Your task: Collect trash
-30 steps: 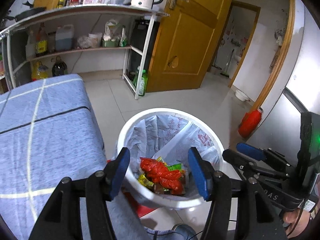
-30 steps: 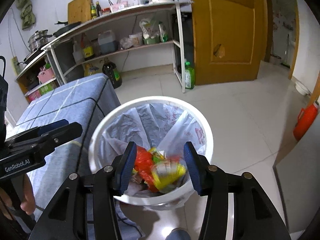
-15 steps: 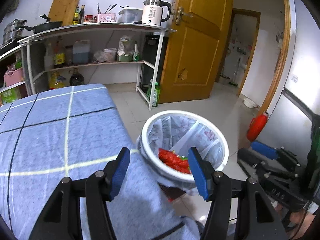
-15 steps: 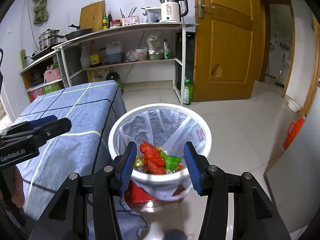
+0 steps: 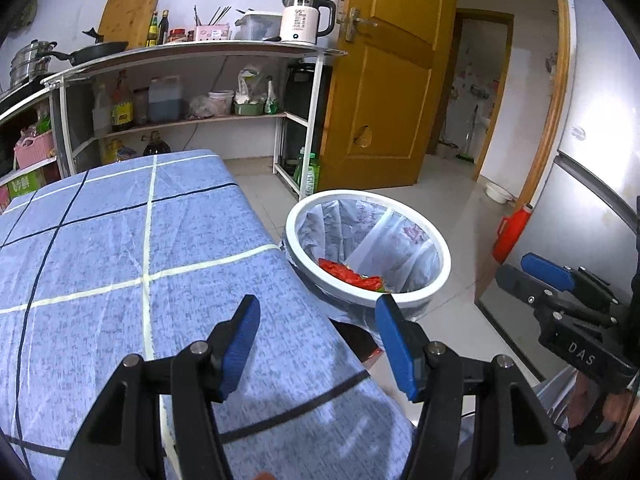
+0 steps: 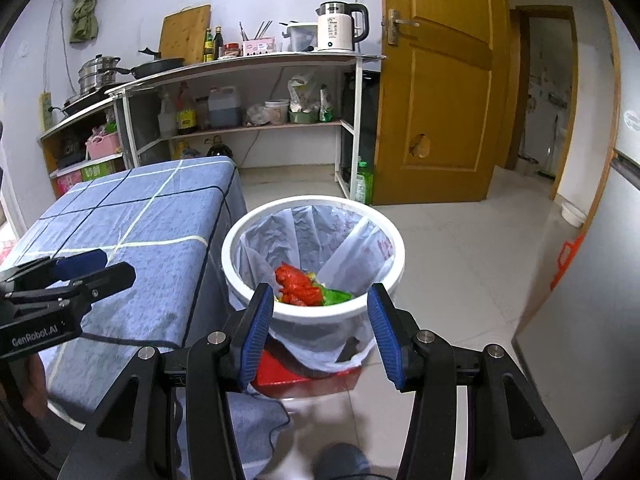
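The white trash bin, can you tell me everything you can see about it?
The white trash bin is round and looks plastic, with a thick smooth rim. A thin, crinkly, see-through bag with faded red print lines it and hangs over the outside. It stands upright on the tiled floor beside the blue checked table, with something red under it. Inside lie red wrappers and green ones. Neither hand-held gripper touches it.

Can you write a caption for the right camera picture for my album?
Open right hand-held gripper above a white bin holding red wrappers.
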Available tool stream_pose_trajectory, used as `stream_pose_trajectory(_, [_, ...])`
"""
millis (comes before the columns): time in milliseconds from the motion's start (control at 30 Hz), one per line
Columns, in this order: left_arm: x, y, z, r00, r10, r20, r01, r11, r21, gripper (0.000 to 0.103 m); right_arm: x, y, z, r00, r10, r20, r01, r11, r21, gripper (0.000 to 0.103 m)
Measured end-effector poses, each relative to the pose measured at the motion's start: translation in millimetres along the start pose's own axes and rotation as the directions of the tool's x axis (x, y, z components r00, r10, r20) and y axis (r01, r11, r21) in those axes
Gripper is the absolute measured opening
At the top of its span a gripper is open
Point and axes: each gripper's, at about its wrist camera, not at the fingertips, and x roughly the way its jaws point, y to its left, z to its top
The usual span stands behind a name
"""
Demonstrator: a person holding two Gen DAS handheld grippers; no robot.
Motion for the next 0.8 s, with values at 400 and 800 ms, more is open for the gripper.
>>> stream_pose_trajectory(400, [-13, -10, -7, 1.000, -0.010, 0.029, 0.009, 1.000, 0.020, 0.062, -7, -2, -4, 1.000, -0.002, -0.004, 0.002, 1.000, 0.019, 0.050])
stream_pose_trajectory(800, [-16, -12, -7, 0.999, 0.003, 0.042, -0.004, 1.000, 0.029, 0.062, -8, 0, -4, 1.000, 0.006, 0.001, -0.006, 1.000, 0.014, 0.050])
